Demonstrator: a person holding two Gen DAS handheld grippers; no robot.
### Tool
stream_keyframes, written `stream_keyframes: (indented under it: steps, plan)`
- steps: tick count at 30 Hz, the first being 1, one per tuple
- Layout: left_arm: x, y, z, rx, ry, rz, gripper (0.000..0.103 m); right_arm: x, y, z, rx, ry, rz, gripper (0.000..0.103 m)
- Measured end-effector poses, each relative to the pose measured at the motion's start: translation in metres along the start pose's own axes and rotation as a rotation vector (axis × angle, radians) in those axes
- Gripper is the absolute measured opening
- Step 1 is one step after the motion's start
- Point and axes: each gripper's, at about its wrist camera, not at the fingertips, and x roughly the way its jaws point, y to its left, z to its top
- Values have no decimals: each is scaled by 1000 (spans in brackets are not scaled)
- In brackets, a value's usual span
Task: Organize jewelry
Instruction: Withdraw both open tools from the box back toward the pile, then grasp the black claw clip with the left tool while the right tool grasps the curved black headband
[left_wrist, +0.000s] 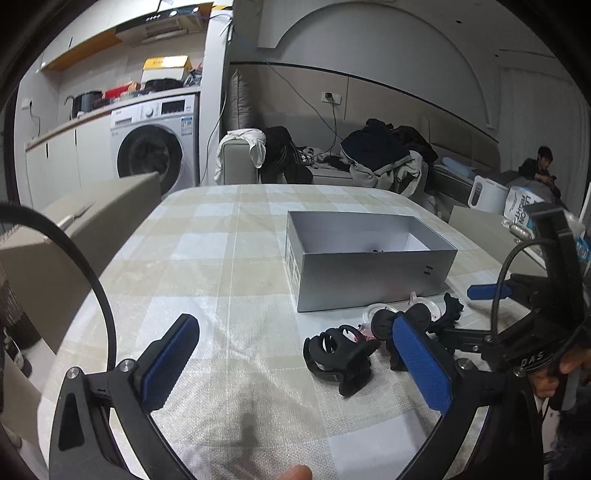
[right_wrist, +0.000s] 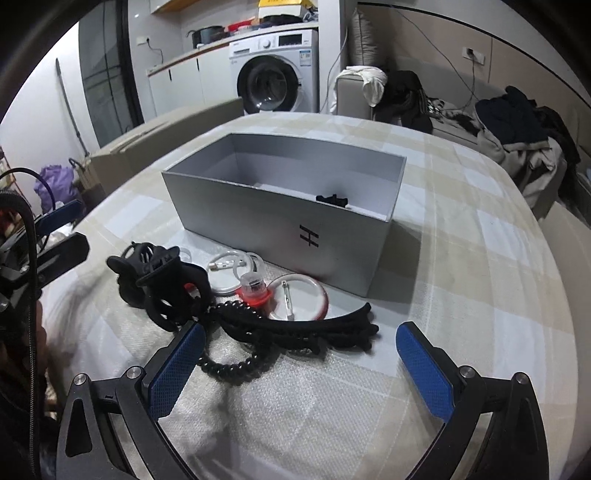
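An open grey box (right_wrist: 280, 225) stands on the checked tablecloth, with one small black item (right_wrist: 332, 199) inside; it also shows in the left wrist view (left_wrist: 369, 273). In front of it lies a pile: black hair claws (right_wrist: 162, 280), a black braided headband (right_wrist: 306, 328), a black spiral hair tie (right_wrist: 232, 369), a red-and-clear bangle (right_wrist: 303, 299), a white ring (right_wrist: 229, 273) and a small red-based clear piece (right_wrist: 255, 288). My right gripper (right_wrist: 301, 350) is open, just before the headband. My left gripper (left_wrist: 295, 343) is open and empty, left of a black claw (left_wrist: 340, 354).
A cardboard box (left_wrist: 74, 229) stands at the table's left edge. Behind the table are a sofa with heaped clothes (left_wrist: 384, 155) and a washing machine (left_wrist: 155, 144). A white kettle (left_wrist: 484, 195) and a carton (left_wrist: 524, 210) are at the far right.
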Motion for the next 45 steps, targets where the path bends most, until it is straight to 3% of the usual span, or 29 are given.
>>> stream_keyframes:
  steps: [9, 12, 14, 16, 19, 21, 23, 28, 36, 45]
  plan:
    - [-3, 1, 1, -20, 2, -24, 102, 6, 0, 3, 25, 39, -4, 102]
    - [-1, -1, -1, -14, 20, -27, 102, -1, 0, -2, 16, 25, 10, 91]
    - [2, -3, -2, -4, 36, -25, 102, -4, -1, -6, 22, 24, 36, 75]
    - [3, -4, -3, 0, 45, -24, 102, -5, -3, -8, 25, 29, 44, 71]
    - [3, -3, -3, -4, 55, -26, 102, -7, -6, -9, 34, 24, 50, 71]
    - [3, -3, -3, -5, 56, -23, 102, -8, -9, -9, 35, 22, 50, 76]
    - [3, -2, -3, -8, 58, -24, 102, -9, -10, -9, 33, 14, 49, 90]
    - [2, -3, -2, 0, 56, -22, 102, 0, -6, -1, 28, 31, 78, 94]
    - [2, -1, -4, 3, 59, -18, 102, 13, 2, 8, 21, 56, 49, 92]
    - [5, -6, -6, 22, 89, -18, 102, -24, -10, -9, 58, -38, 76, 91]
